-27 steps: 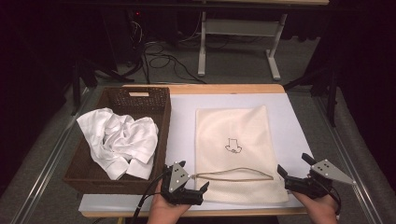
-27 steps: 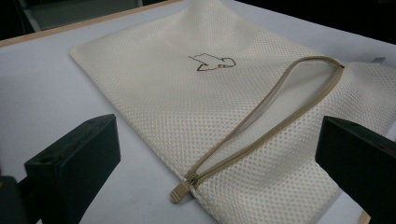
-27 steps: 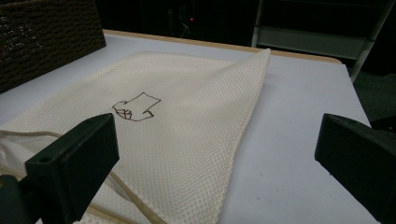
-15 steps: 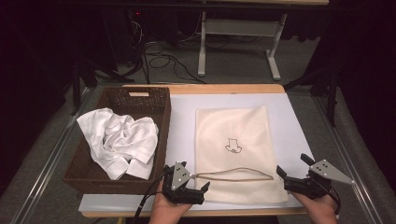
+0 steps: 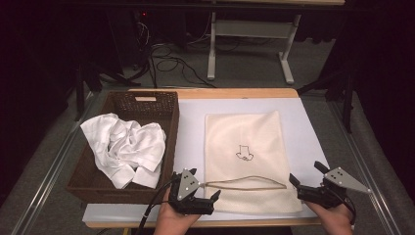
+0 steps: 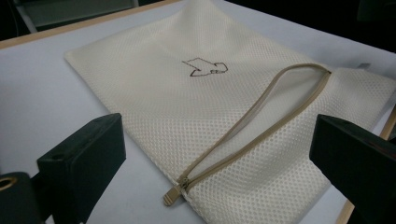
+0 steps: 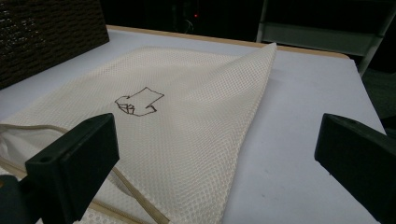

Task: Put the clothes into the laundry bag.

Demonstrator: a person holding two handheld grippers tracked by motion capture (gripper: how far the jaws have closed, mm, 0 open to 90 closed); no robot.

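the work looks to be at its start: a cream mesh laundry bag [image 5: 243, 159] lies flat on the table [image 5: 191, 127], its long side running from the near edge toward the far edge, and its zipper [image 5: 244, 182] along the near end stands unzipped, the opening gaping a little. judging from that, the bag is ready to be filled, while the white cloths [image 5: 125, 146] sit crumpled in the brown wicker basket [image 5: 169, 110] at the left edge of the table, none of them in the bag yet. so opening seems done; picking up a cloth, holding the mouth apart, stuffing and zipping shut are all left

the left gripper [image 5: 201, 195] hovers at the near edge, just beside the bag's near left corner, jaws spread with nothing between them; in the left gripper view the zipper pull [image 6: 172, 196] lies on the table right ahead of it, between the two jaws and below them, not touched. the right gripper [image 5: 304, 182] sits at the near right corner of the bag, jaws likewise spread wide and empty; in the right gripper view the bag's edge and the zipper tape pass under its left jaw, apart from it. the basket is near the left gripper, well apart from the right
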